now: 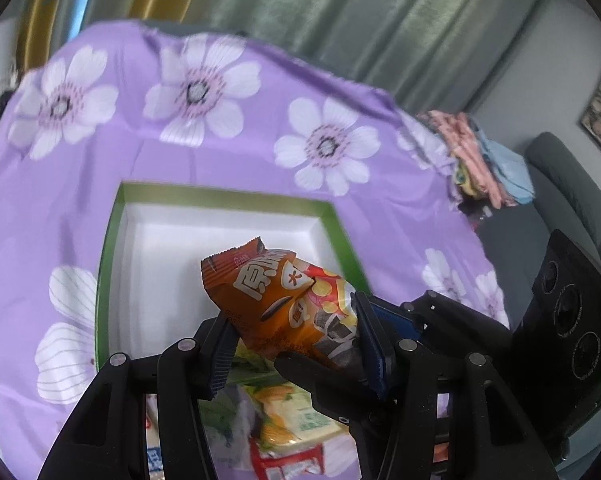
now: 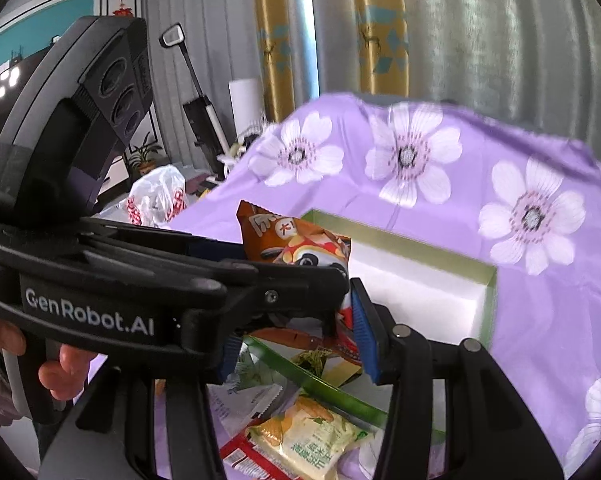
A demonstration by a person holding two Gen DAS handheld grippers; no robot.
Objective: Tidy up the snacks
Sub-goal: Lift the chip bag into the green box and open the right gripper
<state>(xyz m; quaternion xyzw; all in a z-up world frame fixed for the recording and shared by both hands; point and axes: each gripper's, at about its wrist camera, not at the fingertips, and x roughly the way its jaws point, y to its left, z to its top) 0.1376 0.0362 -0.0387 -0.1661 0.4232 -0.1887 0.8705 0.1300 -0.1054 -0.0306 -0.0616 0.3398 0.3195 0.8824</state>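
Observation:
An orange snack packet (image 1: 284,300) hangs over a white box with a green rim (image 1: 220,194). My left gripper (image 1: 296,344) is shut on the packet's middle, one pad on each side. In the right wrist view the same packet (image 2: 292,240) sticks up behind the left gripper (image 2: 324,276), which crosses in from the left. My right gripper (image 2: 296,344) is shut on the packet's lower red end; its right pad (image 2: 362,336) presses on it, while the other pad is partly hidden. The box rim (image 2: 400,236) lies just beyond. Several loose snacks, among them a yellow corn packet (image 2: 308,436), lie underneath.
A purple flowered cloth (image 1: 180,152) covers the surface. A second green edge (image 2: 324,388) runs under the grippers. Folded clothes (image 1: 480,160) and a grey sofa (image 1: 560,184) are to the right. A plastic bag (image 2: 156,196) sits past the cloth's left edge. A hand (image 2: 68,372) holds the left tool.

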